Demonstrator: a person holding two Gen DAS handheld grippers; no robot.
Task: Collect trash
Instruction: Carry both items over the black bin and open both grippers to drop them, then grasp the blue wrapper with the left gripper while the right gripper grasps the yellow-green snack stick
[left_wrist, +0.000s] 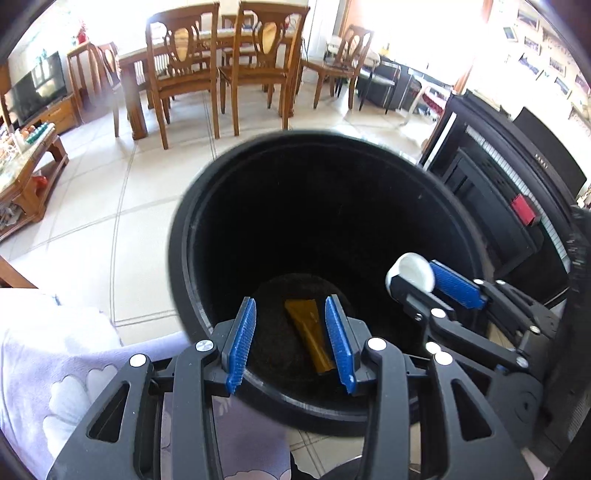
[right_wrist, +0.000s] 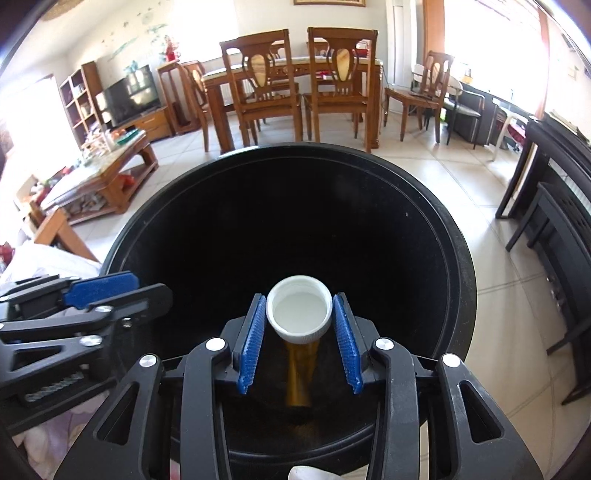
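A black round trash bin (left_wrist: 184, 221) (right_wrist: 461, 258) stands on the tiled floor below both grippers. An amber-brown tube (left_wrist: 308, 332) (right_wrist: 300, 369) lies on its bottom. My left gripper (left_wrist: 291, 317) is open and empty over the bin's near rim. My right gripper (right_wrist: 300, 314) holds a white bottle cap (right_wrist: 299, 314) between its blue pads over the bin's mouth. The right gripper (left_wrist: 424, 275) and the white cap (left_wrist: 410, 271) also show in the left wrist view, at the bin's right rim.
A lilac flowered cloth (left_wrist: 55, 369) lies at the near left. A black piano (left_wrist: 517, 192) (right_wrist: 554, 221) stands to the right. A wooden dining table with chairs (left_wrist: 221, 74) (right_wrist: 295, 92) stands beyond, and a cluttered coffee table (right_wrist: 99, 177) at the left.
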